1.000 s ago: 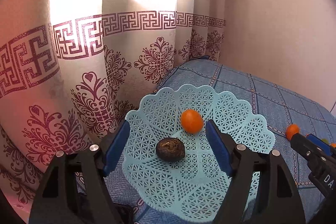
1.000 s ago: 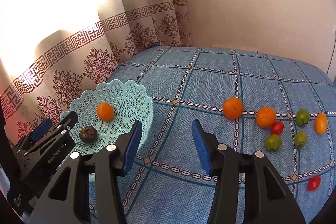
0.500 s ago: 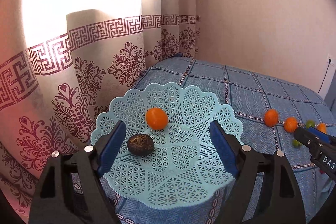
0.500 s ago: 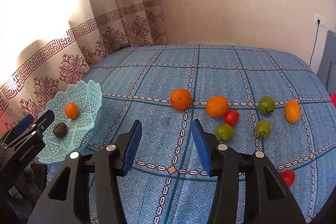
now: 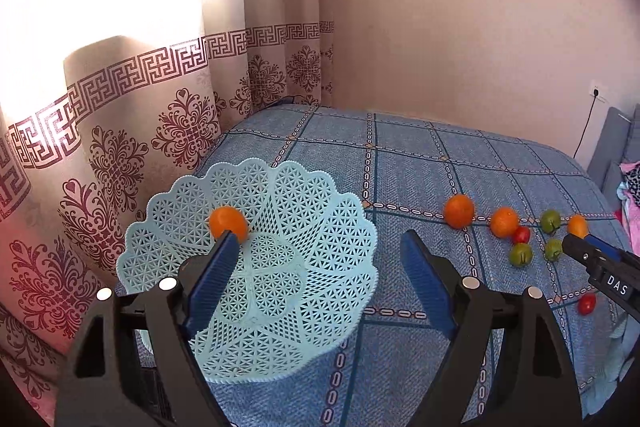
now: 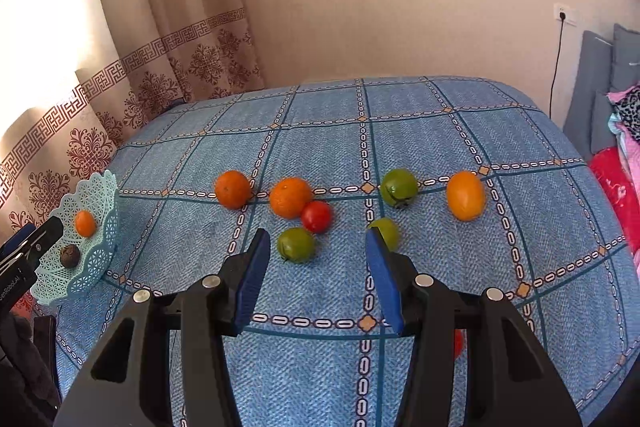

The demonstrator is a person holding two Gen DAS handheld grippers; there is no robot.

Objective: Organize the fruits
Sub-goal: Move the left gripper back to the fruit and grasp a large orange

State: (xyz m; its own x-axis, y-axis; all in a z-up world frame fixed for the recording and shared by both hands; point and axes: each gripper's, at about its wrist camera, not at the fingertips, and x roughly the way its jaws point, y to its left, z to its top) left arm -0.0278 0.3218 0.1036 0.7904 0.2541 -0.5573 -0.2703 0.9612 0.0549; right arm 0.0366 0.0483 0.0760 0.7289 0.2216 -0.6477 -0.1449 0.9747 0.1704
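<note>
Picking the next fruit looks like the step in hand. The loose fruits lie in the middle of the right wrist view, on the blue checked bed cover point(image 6: 440, 267). A green fruit point(image 6: 296, 245) sits just past the tips of the right gripper point(image 6: 316, 279), close to its left finger. A small red fruit point(image 6: 317, 216) sits just behind it and touches a big orange point(image 6: 291, 197). Another orange point(image 6: 232, 189) lies to the left of that one. A second green fruit point(image 6: 386, 231) peeks out by the right finger. Farther right are one more green fruit point(image 6: 399, 187) and a yellow-orange fruit point(image 6: 465, 195).

The right gripper is wide apart and has nothing in it. I think it should go down over the near green fruit and close softly, so the red one beside it does not roll.

The light blue basket point(image 6: 102, 259) is at the left edge of that view, well apart from the loose fruits. Inside it are a small orange point(image 6: 85, 223) and a dark brown wrinkly fruit point(image 6: 69, 255). So most of the job is not yet done.

In the left wrist view, the left gripper point(image 5: 320, 271) hangs over the basket rim point(image 5: 352, 211), lower left of the frame. It is wide apart and empty too.
</note>
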